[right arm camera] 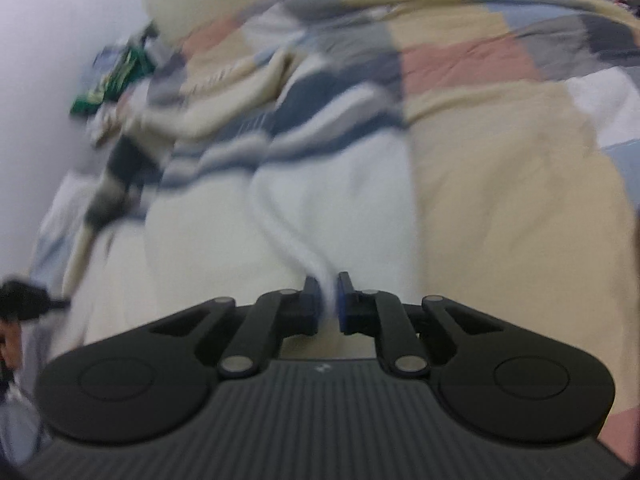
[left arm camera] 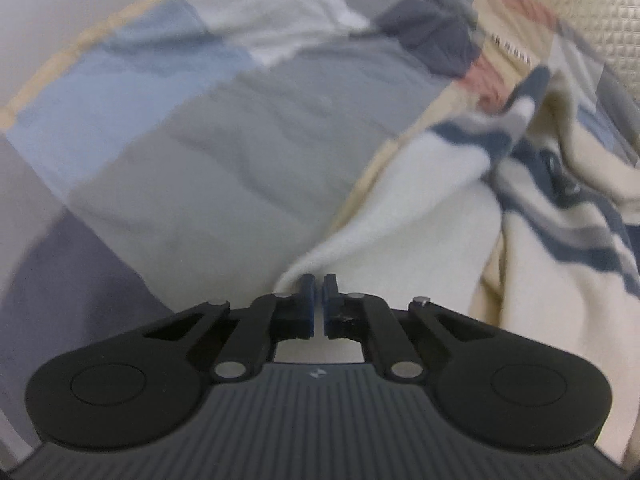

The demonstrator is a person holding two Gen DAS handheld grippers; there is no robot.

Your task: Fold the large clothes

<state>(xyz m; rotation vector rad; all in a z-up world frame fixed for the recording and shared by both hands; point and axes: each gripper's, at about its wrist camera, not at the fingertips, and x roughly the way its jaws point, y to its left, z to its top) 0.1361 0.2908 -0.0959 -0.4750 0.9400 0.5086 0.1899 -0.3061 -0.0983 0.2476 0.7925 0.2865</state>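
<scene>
A large cream garment (left arm camera: pixel 420 216) with navy and grey stripes lies on a patchwork quilt (left arm camera: pixel 248 140). My left gripper (left arm camera: pixel 319 282) is shut on a cream corner of the garment at its lower edge. In the right wrist view the same garment (right arm camera: pixel 340 184) spreads ahead, its striped part bunched farther off. My right gripper (right arm camera: pixel 329 286) is shut on a white fold of the garment's edge that rises between the fingers. Both views are motion-blurred.
The quilt (right arm camera: pixel 500 168) has blue, grey, beige, pink and navy squares and covers a bed. A green and dark item (right arm camera: pixel 116 76) lies at the far left by a white wall (right arm camera: pixel 52 60). A textured headboard (left arm camera: pixel 592 12) stands at top right.
</scene>
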